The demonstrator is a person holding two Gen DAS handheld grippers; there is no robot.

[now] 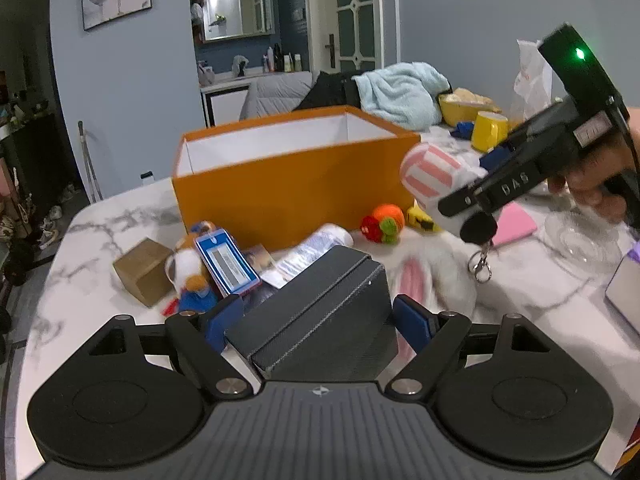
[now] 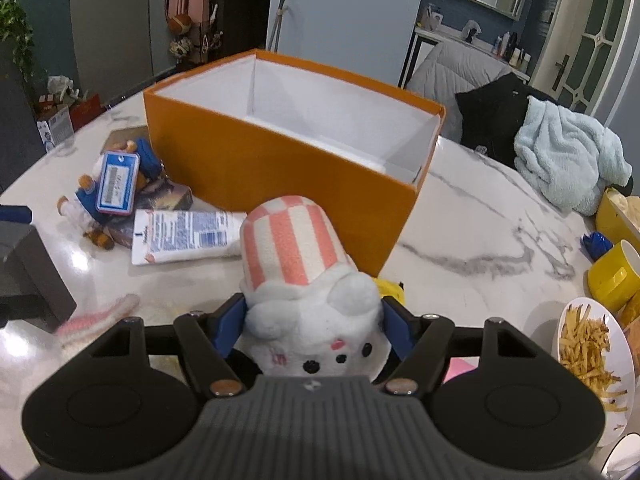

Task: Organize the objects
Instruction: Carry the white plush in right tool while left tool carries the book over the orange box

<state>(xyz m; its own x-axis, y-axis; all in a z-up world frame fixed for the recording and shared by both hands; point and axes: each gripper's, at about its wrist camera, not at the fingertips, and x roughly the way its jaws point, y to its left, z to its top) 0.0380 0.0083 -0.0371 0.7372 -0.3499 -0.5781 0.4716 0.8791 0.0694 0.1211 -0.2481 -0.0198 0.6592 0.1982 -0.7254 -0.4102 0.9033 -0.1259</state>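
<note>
Between the blue pads of the right gripper point(image 2: 312, 332) a white plush toy point(image 2: 316, 320) in a pink-striped hat is clamped, held just short of the orange box point(image 2: 280, 168). A dark grey case point(image 1: 320, 312) is pinched by the left gripper point(image 1: 320, 320), above the marble table point(image 2: 480, 232).

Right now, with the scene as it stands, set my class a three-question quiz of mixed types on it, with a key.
1. True or false: the orange box has its lid on.
2. What do the right gripper's jaws clamp? A) a spoon B) a plush toy in a striped hat C) a banana
3. What food lies on the white plate?
Key: 1 false; 2 B; 3 fries.
</note>
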